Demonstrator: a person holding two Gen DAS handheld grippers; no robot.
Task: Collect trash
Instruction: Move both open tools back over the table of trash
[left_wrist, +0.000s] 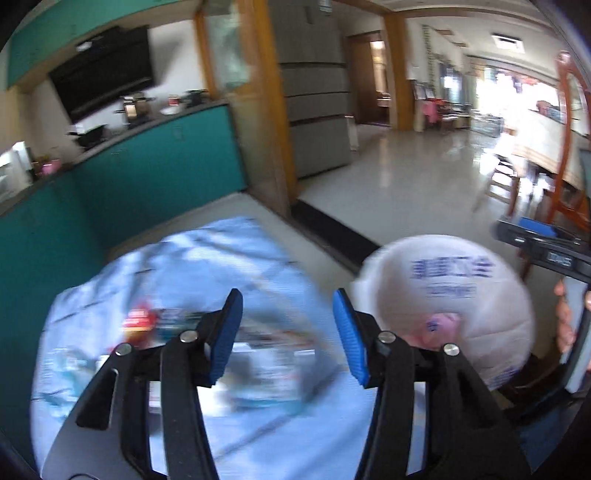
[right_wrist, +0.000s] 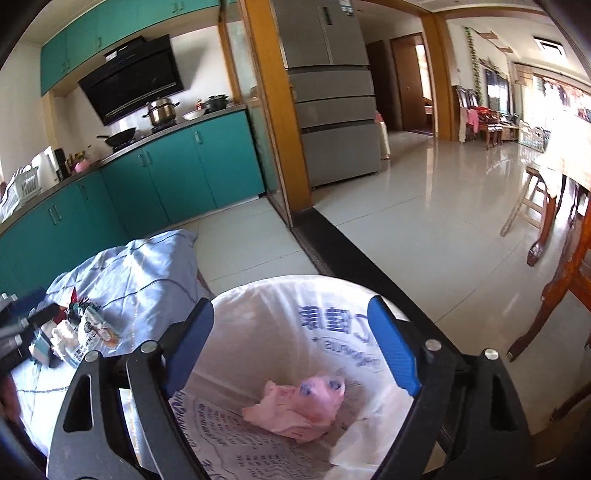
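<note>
A bin lined with a white printed bag stands on the floor, and a crumpled pink plastic bag lies inside it. My right gripper hangs open over the bin's mouth with nothing between its fingers. To the left, a pile of wrappers and small packets lies on a pale blue checked cloth. My left gripper is open and empty above that blurred pile, with a red packet to its left. The left wrist view also shows the bin at right.
Teal kitchen cabinets with a stove and pots run along the left. A grey fridge stands behind a wooden door frame. A dark threshold strip crosses the tiled floor. A wooden table and stool sit at the right.
</note>
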